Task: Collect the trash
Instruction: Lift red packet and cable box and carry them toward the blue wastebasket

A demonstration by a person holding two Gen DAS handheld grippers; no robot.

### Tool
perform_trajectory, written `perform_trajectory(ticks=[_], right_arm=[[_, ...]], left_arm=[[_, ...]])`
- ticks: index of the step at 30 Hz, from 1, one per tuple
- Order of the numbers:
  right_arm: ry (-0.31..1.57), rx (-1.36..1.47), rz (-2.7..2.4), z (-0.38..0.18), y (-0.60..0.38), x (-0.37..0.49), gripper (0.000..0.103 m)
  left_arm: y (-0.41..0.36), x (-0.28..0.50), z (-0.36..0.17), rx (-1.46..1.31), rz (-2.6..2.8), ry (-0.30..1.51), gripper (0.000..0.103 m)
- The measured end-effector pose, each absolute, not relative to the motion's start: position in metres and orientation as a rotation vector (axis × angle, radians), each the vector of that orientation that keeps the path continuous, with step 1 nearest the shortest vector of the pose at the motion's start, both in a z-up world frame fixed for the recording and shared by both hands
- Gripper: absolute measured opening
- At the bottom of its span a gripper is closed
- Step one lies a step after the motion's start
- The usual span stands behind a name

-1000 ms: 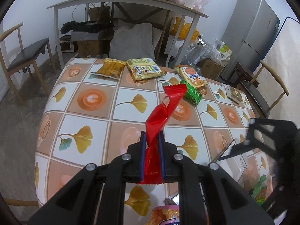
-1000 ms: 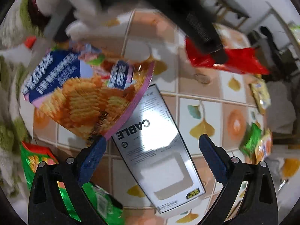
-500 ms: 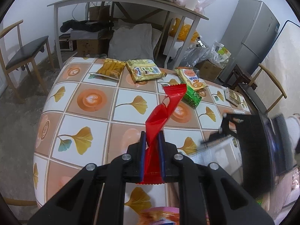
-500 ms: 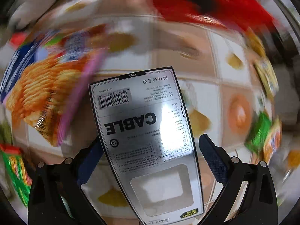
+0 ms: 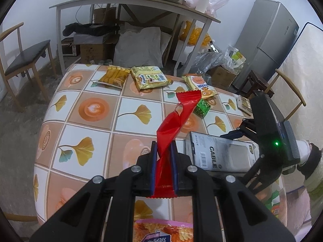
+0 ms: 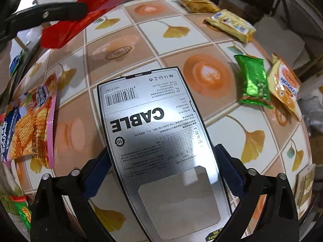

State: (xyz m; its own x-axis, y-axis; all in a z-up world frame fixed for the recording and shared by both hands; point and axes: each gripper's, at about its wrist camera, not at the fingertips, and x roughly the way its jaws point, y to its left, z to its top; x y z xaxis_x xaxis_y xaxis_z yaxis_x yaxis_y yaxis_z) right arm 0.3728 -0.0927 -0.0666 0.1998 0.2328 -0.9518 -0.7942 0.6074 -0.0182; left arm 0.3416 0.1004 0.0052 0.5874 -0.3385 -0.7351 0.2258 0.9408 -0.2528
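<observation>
Cable box point(image 6: 159, 141) lying flat on table point(image 5: 90, 133), between right gripper point(image 6: 161, 167) fingers. Chips bag point(image 6: 30, 125) sitting left of box. Pea packet point(image 6: 254, 80) and snack packet point(image 6: 284, 84) lying side by side, touching, far right. Wrapper point(image 5: 173, 129) hanging above table in left gripper point(image 5: 164, 153).

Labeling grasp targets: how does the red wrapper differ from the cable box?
The red wrapper is limp and twisted; the cable box is flat and stiff. The wrapper is pinched in the left gripper; the box lies between the right gripper's spread fingers. Both are printed packaging.
</observation>
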Motion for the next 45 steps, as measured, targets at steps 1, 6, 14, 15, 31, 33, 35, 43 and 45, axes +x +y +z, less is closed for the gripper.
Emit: perform_trajectory(ticks=[1,6,14,15,31,33,35,43,45], right_arm=[[1.150,-0.582,0.764,-0.066,-0.093,0.375,0.092],[1.079,-0.513,0.733,-0.045,-0.109,0.376,0.091],[0.895,-0.401,0.534,0.023,-0.141,0.344,0.090],[0.865,-0.383,0.501,0.031,-0.147,0.336,0.089],[0.507,-0.053,0.194,0.155,-0.250,0.201,0.088],[0.464,-0.022,0.159,0.170,-0.265,0.170,0.088],[0.435,0.005,0.127,0.171,-0.272,0.149,0.088],[0.379,0.145,-0.072,0.171,-0.327,0.028,0.088],[0.376,0.173,-0.129,0.165,-0.343,-0.001,0.088]], left_arm=[[0.101,0.341,0.006,-0.137,-0.331,0.881,0.012],[0.100,0.332,0.015,-0.138,-0.331,0.863,0.012],[0.096,0.309,0.045,-0.155,-0.363,0.800,0.012],[0.095,0.306,0.049,-0.156,-0.369,0.791,0.012],[0.057,0.215,0.130,-0.158,-0.516,0.615,0.012],[0.047,0.201,0.139,-0.154,-0.550,0.597,0.012],[0.033,0.186,0.147,-0.156,-0.598,0.584,0.012],[-0.044,0.136,0.160,-0.124,-0.826,0.606,0.012],[-0.076,0.123,0.160,-0.104,-0.905,0.627,0.012]])
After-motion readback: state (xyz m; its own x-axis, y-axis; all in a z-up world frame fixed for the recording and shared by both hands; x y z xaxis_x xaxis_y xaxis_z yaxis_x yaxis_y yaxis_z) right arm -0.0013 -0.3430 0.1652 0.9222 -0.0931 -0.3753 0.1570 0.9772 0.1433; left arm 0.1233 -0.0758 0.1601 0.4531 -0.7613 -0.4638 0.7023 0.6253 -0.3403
